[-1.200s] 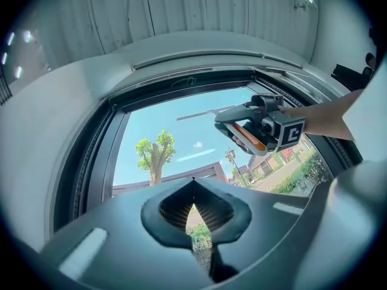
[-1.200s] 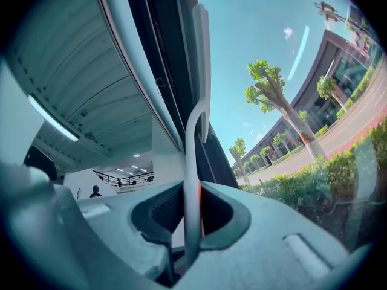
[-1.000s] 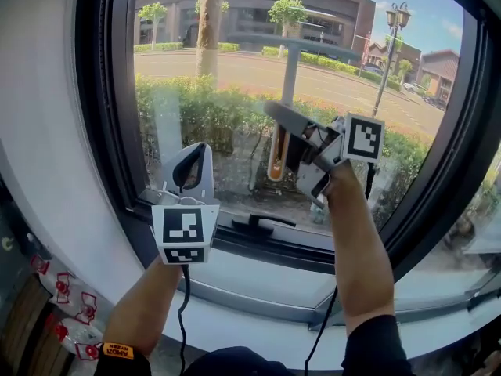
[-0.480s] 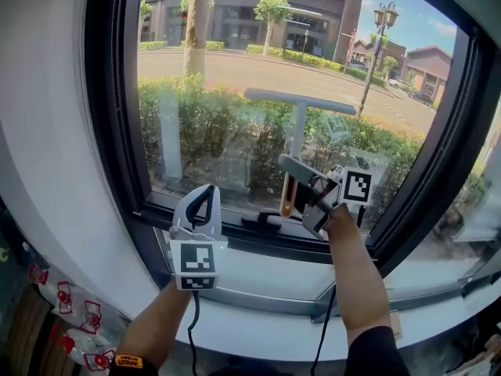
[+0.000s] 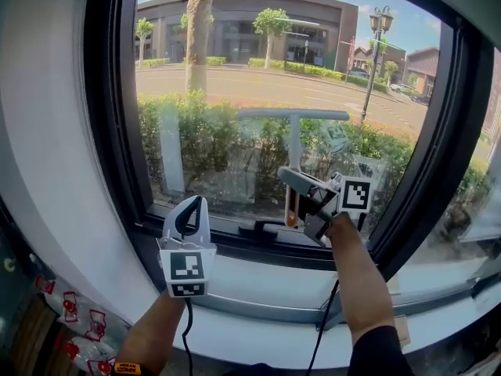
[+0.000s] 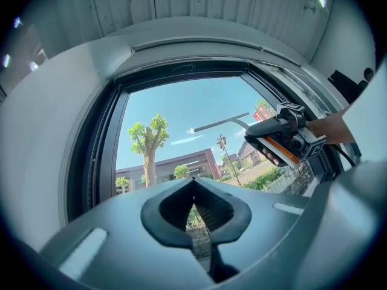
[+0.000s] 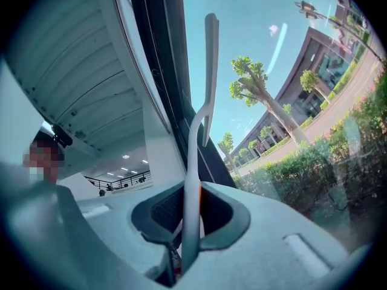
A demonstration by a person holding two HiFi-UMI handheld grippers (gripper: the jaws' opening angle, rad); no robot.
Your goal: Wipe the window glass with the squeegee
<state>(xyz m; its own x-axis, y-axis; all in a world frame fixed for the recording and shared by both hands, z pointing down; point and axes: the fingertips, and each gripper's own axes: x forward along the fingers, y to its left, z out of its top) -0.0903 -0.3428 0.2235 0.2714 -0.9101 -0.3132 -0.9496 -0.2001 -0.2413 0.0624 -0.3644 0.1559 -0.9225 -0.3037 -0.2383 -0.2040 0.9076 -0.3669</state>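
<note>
squeegee (image 5: 295, 143), slim grey t-shape, clamped in right gripper (image 5: 297, 190).

Two grippers are counted: the left gripper (image 5: 193, 204) and the right gripper (image 5: 293, 180). One squeegee (image 5: 313, 115) is seen, and one window (image 5: 235, 77). One latch (image 5: 262, 229) is found on the frame (image 5: 102, 131). Outside, one lamp post (image 5: 371, 53) and one thick tree trunk (image 5: 197, 30) are seen.

Bright daylight is pouring through the window glass (image 5: 235, 155); fisheye is bending the window frame (image 5: 109, 131), and my near jaws are looking blurred.
</note>
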